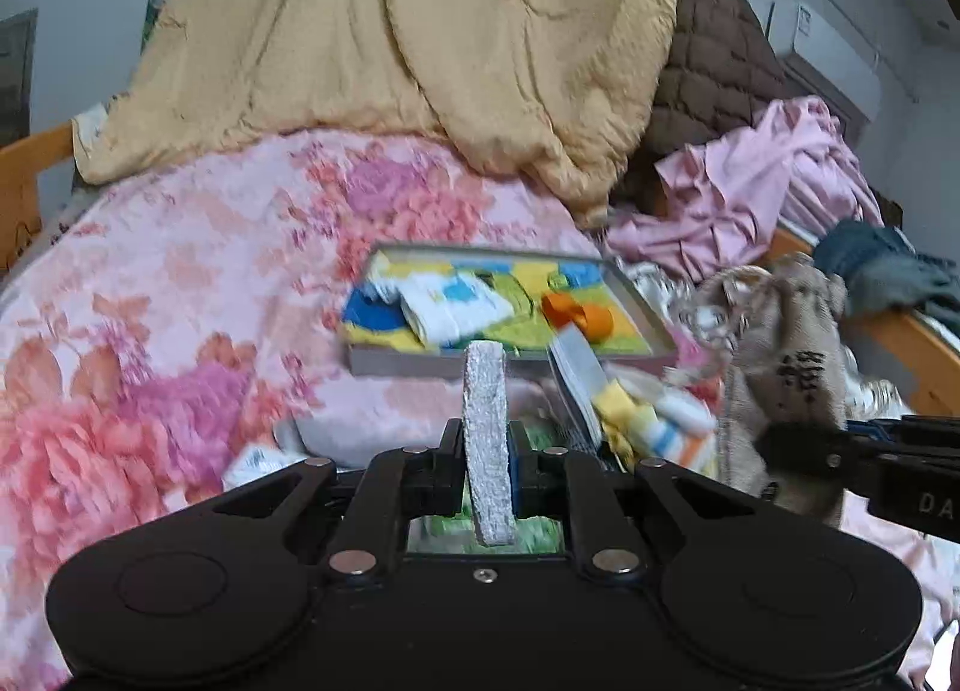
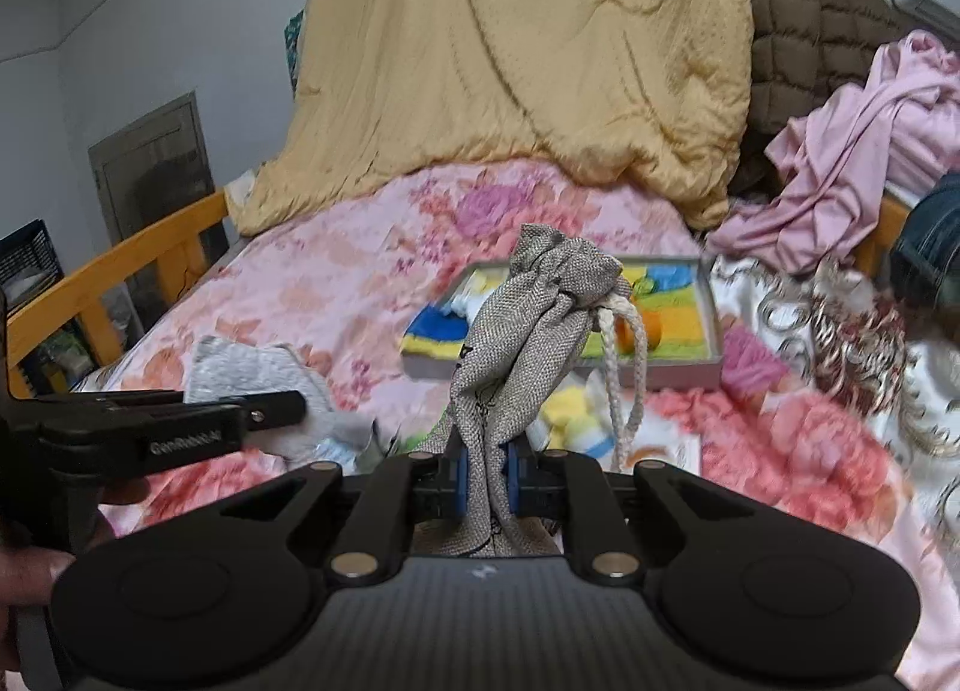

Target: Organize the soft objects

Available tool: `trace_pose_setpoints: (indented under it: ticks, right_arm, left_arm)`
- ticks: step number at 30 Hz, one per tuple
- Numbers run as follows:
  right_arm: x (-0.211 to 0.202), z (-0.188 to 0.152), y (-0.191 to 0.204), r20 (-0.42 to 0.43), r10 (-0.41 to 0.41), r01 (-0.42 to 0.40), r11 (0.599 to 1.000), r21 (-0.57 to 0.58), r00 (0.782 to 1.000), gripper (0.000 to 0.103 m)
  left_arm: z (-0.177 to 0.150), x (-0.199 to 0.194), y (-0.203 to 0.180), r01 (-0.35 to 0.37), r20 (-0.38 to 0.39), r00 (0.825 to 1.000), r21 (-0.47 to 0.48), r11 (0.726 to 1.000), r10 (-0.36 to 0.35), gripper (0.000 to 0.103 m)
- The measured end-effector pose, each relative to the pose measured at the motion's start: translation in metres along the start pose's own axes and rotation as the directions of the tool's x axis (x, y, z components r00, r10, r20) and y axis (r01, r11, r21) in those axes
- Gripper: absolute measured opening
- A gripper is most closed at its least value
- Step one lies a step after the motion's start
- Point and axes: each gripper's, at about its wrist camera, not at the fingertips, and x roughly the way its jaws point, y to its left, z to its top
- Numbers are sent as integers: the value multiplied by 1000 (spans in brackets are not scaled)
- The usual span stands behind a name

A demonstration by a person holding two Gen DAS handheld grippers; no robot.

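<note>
My left gripper [image 1: 487,451] is shut on a grey folded cloth [image 1: 486,409], held upright above the floral bedspread. My right gripper [image 2: 487,478] is shut on a grey drawstring pouch [image 2: 528,319] with a white cord [image 2: 630,385]; the pouch also shows at the right of the left wrist view [image 1: 780,343]. A shallow grey tray [image 1: 420,364] ahead holds colourful folded socks and an orange piece [image 1: 579,316]; it also shows in the right wrist view [image 2: 690,376]. Loose yellow and striped socks [image 1: 654,421] lie in front of the tray. A grey sock [image 2: 252,373] lies beside the left gripper.
A yellow quilt [image 1: 420,43] is piled at the back of the bed, with a brown padded jacket [image 1: 714,61] and pink clothes [image 1: 768,175] to the right. Dark jeans [image 1: 882,265] hang over the wooden bed rail [image 1: 918,349]. Another rail [image 2: 132,265] borders the left side.
</note>
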Motion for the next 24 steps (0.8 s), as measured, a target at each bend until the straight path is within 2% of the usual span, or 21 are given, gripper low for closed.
trace_pose_setpoints:
  ticks: [15, 24]
  right_arm:
    - [26, 60, -15, 108, -59, 62, 998, -27, 992, 13]
    - [60, 94, -32, 153, -92, 96, 995, -16, 984, 13]
  left_arm:
    - [64, 35, -12, 80, 130, 988, 65, 995, -88, 14]
    - [99, 98, -7, 89, 146, 984, 79, 993, -100, 15]
